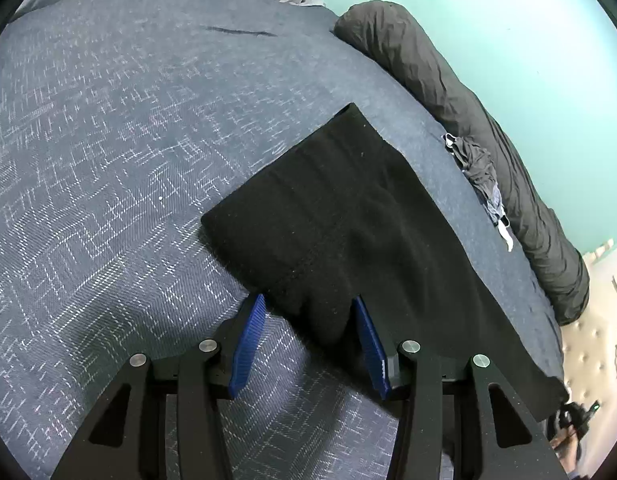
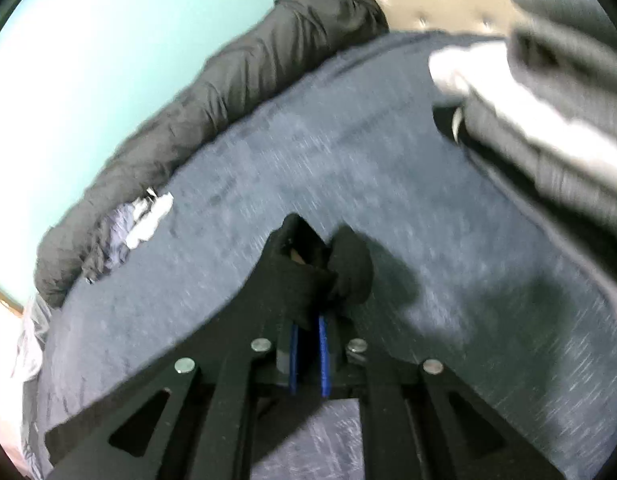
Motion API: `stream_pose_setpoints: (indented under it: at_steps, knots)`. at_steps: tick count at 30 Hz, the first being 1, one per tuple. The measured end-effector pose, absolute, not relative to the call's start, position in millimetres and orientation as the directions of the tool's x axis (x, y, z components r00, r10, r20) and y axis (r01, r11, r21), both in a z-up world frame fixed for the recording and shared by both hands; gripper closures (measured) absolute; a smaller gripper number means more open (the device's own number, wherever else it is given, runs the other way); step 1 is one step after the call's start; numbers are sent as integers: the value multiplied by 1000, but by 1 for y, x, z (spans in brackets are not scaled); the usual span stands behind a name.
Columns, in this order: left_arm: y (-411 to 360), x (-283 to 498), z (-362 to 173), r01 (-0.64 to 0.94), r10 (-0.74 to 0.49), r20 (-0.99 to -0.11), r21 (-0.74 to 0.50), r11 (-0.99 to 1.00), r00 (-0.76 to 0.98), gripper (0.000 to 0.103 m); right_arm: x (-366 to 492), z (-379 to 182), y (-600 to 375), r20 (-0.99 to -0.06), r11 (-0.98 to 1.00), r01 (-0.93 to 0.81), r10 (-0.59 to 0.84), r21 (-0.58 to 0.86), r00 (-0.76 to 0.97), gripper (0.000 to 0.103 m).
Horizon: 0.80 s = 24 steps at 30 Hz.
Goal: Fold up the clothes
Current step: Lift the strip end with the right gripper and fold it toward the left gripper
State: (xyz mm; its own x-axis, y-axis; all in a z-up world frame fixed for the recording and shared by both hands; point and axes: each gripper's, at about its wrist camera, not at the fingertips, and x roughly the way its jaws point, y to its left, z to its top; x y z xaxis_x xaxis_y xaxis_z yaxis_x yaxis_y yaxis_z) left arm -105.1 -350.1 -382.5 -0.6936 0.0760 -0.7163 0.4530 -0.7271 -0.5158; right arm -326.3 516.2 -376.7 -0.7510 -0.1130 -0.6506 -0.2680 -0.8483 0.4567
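Note:
A black garment [image 1: 340, 216] lies flat and partly folded on the blue-grey patterned bedcover [image 1: 108, 140]. My left gripper [image 1: 310, 312] is open, its blue fingers [image 1: 250, 336] straddling the garment's near corner, which bulges up between them. In the right wrist view my right gripper [image 2: 308, 330] is shut on a bunched corner of the same black garment [image 2: 304, 268], lifted off the bedcover [image 2: 388, 168]. That view is blurred by motion.
A rolled dark grey duvet [image 1: 468, 120] runs along the bed's far side by a teal wall. Small crumpled clothes [image 1: 480, 172] lie beside it. A stack of grey and white folded clothes [image 2: 540, 120] sits at the right. A tufted headboard [image 1: 596, 352] shows beyond.

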Motion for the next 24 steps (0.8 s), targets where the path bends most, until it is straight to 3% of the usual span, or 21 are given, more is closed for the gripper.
stream_pose_setpoints:
  at_steps: [10, 16, 24]
  knots:
    - [-343, -105, -374, 428, 79, -707, -509, -747, -703, 53, -329, -293, 542, -589, -853, -269, -54, 447, -807, 96]
    - [-328, -111, -370, 390, 92, -711, -484, -783, -697, 53, -324, -254, 560, -599, -892, -272, 1, 362, -801, 96]
    - [-308, -113, -361, 340, 76, -716, -418, -842, -694, 53, -319, -225, 487, -582, -936, -110, -113, 334, -805, 96]
